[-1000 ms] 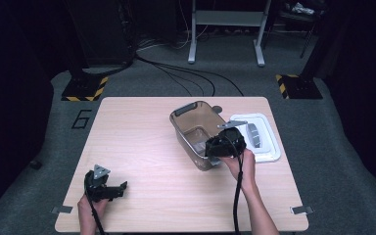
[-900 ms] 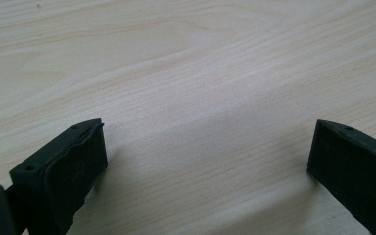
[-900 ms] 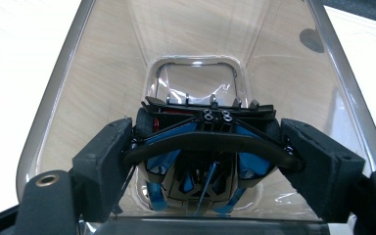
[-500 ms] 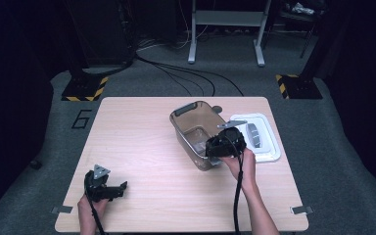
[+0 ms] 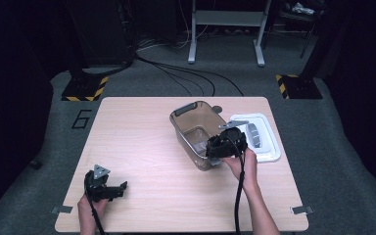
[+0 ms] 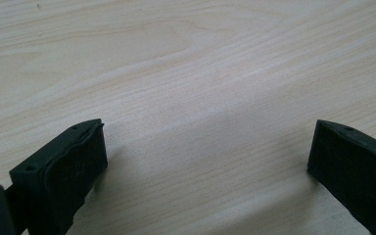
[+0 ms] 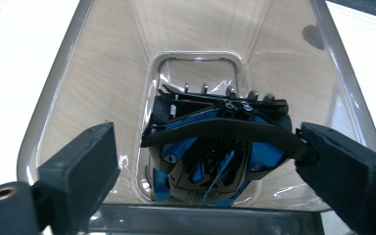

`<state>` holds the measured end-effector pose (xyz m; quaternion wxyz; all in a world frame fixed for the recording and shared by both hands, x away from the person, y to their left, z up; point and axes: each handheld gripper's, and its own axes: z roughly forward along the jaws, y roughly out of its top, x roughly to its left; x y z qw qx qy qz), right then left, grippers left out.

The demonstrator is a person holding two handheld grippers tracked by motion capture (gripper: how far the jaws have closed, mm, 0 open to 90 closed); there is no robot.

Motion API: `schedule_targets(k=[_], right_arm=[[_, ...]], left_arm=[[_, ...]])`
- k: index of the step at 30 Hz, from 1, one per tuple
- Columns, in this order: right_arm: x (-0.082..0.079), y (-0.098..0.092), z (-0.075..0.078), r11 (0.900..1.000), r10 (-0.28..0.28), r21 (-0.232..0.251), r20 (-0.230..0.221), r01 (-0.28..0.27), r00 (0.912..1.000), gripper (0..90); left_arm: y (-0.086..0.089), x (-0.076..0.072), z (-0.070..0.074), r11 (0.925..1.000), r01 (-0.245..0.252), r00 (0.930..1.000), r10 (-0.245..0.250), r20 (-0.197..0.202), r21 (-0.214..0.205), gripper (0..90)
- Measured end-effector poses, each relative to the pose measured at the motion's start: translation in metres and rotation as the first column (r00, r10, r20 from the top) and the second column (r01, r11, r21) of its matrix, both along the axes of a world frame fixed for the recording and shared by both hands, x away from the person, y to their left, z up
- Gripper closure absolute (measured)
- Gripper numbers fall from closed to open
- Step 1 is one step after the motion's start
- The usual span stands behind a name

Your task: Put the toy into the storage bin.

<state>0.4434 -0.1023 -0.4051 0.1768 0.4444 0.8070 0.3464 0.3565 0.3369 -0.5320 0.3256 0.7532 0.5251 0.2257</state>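
A clear plastic container (image 5: pixel 196 127) lies on the wooden table (image 5: pixel 142 122), its open mouth turned toward my right gripper (image 5: pixel 214 149). In the right gripper view, a black and blue folded gadget (image 7: pixel 210 161) sits deep inside the container (image 7: pixel 78 73). My right gripper (image 7: pixel 205 134) is at the mouth and its jaws have just been opening. The gadget lies between and beyond them, its black band's end close to the right-hand jaw and the left jaw well apart from it. At the near left my left gripper (image 5: pixel 120 188) rests low over the table. In the left gripper view its jaws (image 6: pixel 208 127) stand wide with nothing between them.
A white lid (image 5: pixel 264 134) lies flat just right of the container, near the table's right edge. Bare wood stretches between the two grippers. Beyond the table are cables, a metal stand and yellow-black striped floor blocks.
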Motion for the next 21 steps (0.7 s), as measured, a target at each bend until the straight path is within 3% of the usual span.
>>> schedule_targets(k=[5,21], right_arm=[[-0.0008,0.0018,0.0,0.9996,0.026,0.004,-0.003,-0.026,0.9996,0.0],[-0.0086,0.0049,0.0018,0.9981,0.062,-0.001,0.008,-0.062,0.998,0.0]], left_arm=[[0.0,0.0,0.0,1.0,0.0,1.0,0.0,0.0,0.0,1.1],[-0.0001,-0.0001,0.0,1.0,-0.001,1.0,0.001,-0.001,-0.003,1.1]])
